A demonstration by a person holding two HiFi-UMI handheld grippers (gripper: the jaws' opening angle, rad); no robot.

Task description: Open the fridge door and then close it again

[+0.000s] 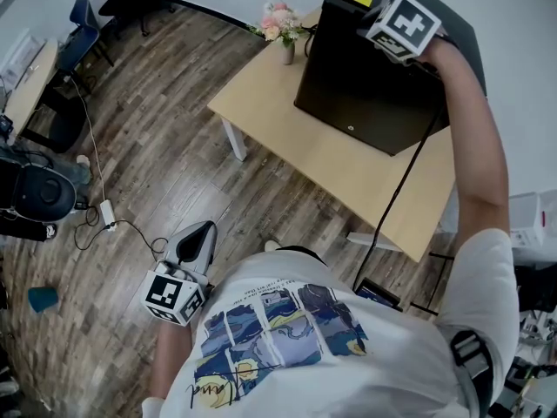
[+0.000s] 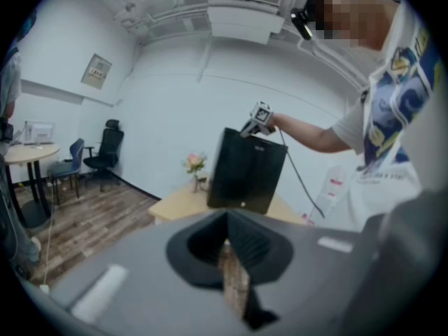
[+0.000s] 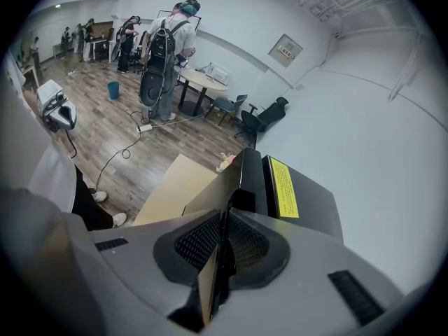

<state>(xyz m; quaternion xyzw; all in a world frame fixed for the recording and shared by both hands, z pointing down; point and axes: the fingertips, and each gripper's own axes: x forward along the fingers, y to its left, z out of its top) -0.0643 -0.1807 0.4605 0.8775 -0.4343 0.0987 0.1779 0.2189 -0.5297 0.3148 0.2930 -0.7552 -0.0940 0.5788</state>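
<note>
A wood-plank floor (image 1: pixel 157 146) is seen beneath a pale wooden worktop (image 1: pixel 261 103). A black fridge (image 1: pixel 365 94) is stood on the worktop, with a vase of flowers (image 1: pixel 280 26) just beside it. The fridge door (image 3: pixel 210 191) is turned toward the person, and its top edge, near an upper corner, is clamped between the fingers of the right gripper (image 3: pixel 224 222). Whether the door is cracked open or shut against the body cannot be told for certain; at most a narrow seam is shown behind it. The left gripper (image 1: pixel 198 233) is hung low at the person's side, well apart from the fridge, with its fingers together and nothing held between them.

The opening swing is judged to be the step in hand. The pull is best led along an arc about the hinge rather than straight back, so that the fridge is not dragged across the worktop or tipped. The clamp should be kept square on the edge so it is not slipped off, and the door eased rather than jerked, the flowers being close by.
</note>
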